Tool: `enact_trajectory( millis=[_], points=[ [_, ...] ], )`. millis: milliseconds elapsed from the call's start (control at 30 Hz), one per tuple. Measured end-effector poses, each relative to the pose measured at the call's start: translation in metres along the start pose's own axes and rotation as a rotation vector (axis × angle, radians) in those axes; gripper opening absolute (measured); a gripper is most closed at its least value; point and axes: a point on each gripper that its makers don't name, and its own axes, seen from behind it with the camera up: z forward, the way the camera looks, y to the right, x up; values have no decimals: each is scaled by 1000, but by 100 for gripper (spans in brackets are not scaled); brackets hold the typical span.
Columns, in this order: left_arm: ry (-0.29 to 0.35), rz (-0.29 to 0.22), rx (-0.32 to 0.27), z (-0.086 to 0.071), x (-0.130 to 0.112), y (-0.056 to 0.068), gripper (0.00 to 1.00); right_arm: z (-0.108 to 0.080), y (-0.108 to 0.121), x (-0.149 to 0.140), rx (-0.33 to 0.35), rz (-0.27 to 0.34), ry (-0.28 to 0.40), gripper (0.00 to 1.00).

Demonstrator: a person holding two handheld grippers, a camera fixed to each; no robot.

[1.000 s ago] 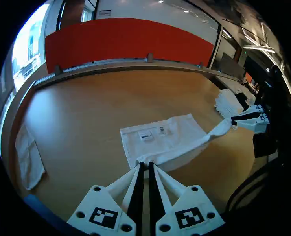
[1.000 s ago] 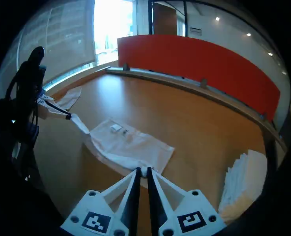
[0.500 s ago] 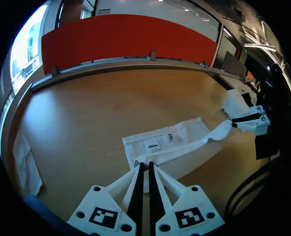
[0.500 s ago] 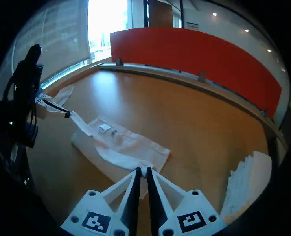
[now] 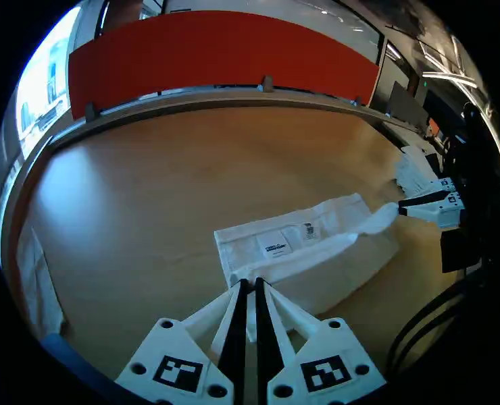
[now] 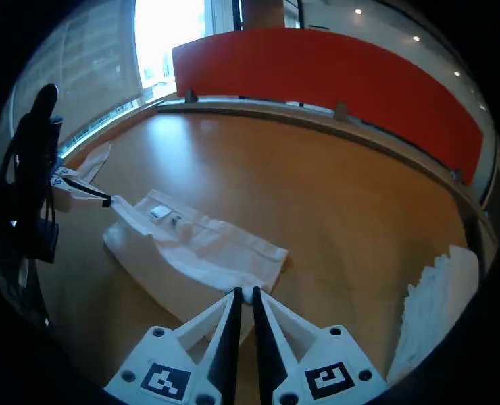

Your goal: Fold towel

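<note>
A white rectangular cloth towel (image 5: 297, 236) lies on the pale wooden counter (image 5: 135, 182), with its near long edge lifted and stretched between two grippers. The left gripper (image 5: 248, 283) has its fingers drawn almost together, pinching one corner of that edge. The right gripper (image 6: 244, 291) is closed in the same way on the opposite corner. The raised edge runs as a narrow, slightly twisted band above the flat layer that carries the small sewn labels (image 5: 275, 246). Three faults seem likely from here. A corner could slip out of so thin a pinch. The two hands could travel unequally and lay the edge down askew. Excess tension could drag the lower layer across the smooth counter and wrinkle the fold.
</note>
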Motion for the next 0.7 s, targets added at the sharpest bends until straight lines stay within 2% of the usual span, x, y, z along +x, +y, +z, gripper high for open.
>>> enact_trajectory(
  millis=[267, 533, 633, 700],
  points=[
    [-7, 9, 3, 20, 1, -8, 9, 20, 11, -1, -19, 35, -15, 13],
    [-12, 29, 21, 32, 5, -15, 13, 32, 18, 0, -44, 54, -19, 17],
    [-15, 35, 33, 34, 6, -18, 19, 33, 21, 1, -54, 55, -17, 19],
    [-17, 39, 42, 35, 7, -21, 26, 33, 22, 2, -60, 58, -15, 25]
  ],
)
